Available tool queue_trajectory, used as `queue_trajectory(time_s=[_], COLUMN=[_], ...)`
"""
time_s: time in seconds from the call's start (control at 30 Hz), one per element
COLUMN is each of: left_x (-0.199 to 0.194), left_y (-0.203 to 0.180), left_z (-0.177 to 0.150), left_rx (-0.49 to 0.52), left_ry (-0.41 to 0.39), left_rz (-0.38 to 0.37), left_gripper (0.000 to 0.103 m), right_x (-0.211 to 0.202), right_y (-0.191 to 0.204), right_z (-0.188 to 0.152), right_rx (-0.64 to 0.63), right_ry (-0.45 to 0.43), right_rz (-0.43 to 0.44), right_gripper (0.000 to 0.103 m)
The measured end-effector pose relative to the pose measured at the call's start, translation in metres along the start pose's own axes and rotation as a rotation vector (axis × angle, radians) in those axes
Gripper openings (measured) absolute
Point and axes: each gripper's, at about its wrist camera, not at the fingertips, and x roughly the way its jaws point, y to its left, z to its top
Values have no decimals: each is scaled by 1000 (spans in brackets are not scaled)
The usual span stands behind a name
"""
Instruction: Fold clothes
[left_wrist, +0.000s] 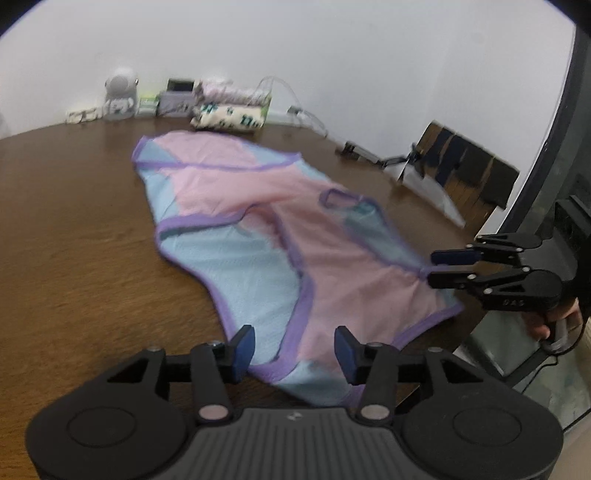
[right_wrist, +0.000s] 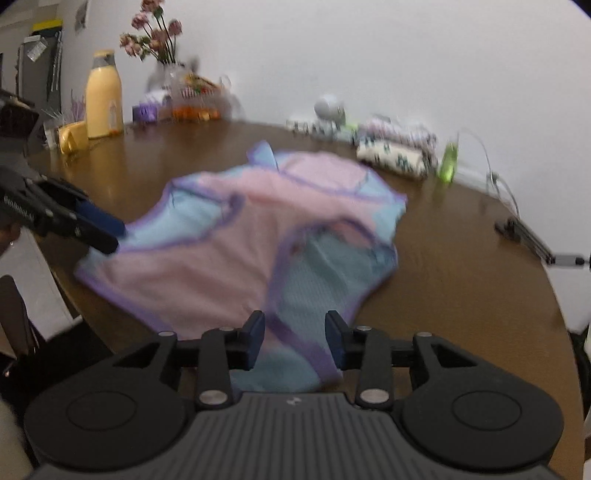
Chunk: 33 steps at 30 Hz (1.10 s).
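Two pairs of blue-padded jaws are seen parted, with nothing pinched: the left gripper (left_wrist: 294, 349) and the right gripper (right_wrist: 295, 339) are each held over the near hem of the pink and blue garment (left_wrist: 266, 236), cloth showing in the gap but untouched by the pads. For a clean fold, the purple-trimmed edge should be taken squarely at both corners and lifted evenly. The garment is spread, somewhat rumpled, on the brown table (left_wrist: 74, 229), just beyond the fingertips, with folded clothes (left_wrist: 231, 118) stacked well apart by the wall.
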Motion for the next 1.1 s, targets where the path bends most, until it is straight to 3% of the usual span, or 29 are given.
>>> queue_trajectory(time_s=[0.1, 0.17, 0.33, 0.5, 0.57, 0.67, 0.73, 0.87, 1.1], left_x=[-1, -3, -12, -22, -32, -40, -36, -17, -25], left_y=[-1, 0, 10, 16, 13, 1, -8, -13, -14], left_z=[-5, -8, -11, -12, -10, -7, -9, -16, -24], left_rx=[31, 44, 36, 18, 28, 86, 133, 139, 130], left_ry=[5, 6, 15, 16, -20, -55, -51, 5, 35], left_rz=[26, 53, 76, 66, 39, -6, -18, 41, 34], left_gripper=[29, 9, 4, 8, 27, 42, 42, 37, 38], right_x=[0, -2, -16, -23, -29, -41, -43, -32, -21], right_y=[-8, -9, -4, 2, 2, 4, 9, 22, 27], right_z=[-10, -12, -11, -19, -16, -9, -5, -4, -16], right_rx=[39, 40, -7, -66, -55, -49, -60, -91, -94], right_ry=[5, -2, -8, 40, 32, -24, -44, -49, 32], right_rz=[22, 39, 83, 54, 48, 67, 98, 143, 221], right_gripper=[30, 12, 6, 7, 10, 13, 13, 13, 16])
